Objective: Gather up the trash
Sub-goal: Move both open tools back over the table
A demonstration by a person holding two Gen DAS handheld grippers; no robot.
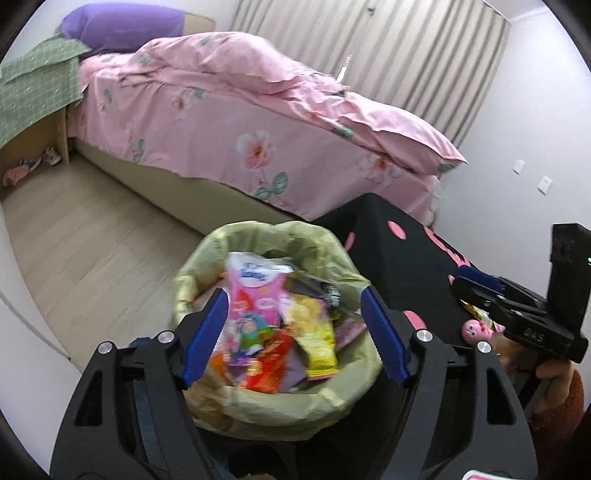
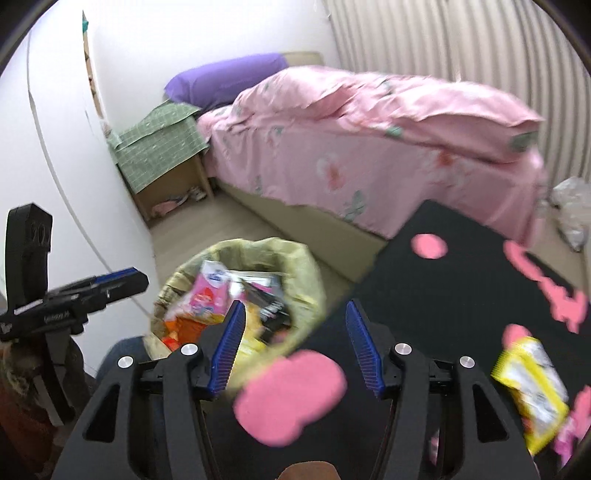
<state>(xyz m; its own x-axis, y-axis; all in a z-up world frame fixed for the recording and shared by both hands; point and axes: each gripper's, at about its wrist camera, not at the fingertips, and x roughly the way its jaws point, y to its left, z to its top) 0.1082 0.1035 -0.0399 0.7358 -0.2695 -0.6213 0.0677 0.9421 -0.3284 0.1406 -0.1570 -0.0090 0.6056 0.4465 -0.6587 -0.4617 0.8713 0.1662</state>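
Note:
A waste bin lined with a yellow-green bag [image 1: 258, 400] stands on the floor, full of colourful snack wrappers [image 1: 258, 314]. My left gripper [image 1: 293, 332] is open and empty just above the bin. The bin also shows in the right wrist view [image 2: 295, 266]. My right gripper [image 2: 295, 350] is open and empty over the edge of a black table with pink shapes [image 2: 461, 277]. A yellow wrapper [image 2: 532, 395] lies on that table at the right. In the left wrist view the right gripper [image 1: 476, 288] is seen from the side above the table.
A bed with a pink floral duvet [image 1: 258, 122] and a purple pillow [image 1: 122, 26] fills the back. A nightstand under a green cloth [image 1: 37, 81] stands at its head. A small pink toy [image 1: 474, 328] lies on the black table. Curtains [image 1: 406, 48] hang behind the bed.

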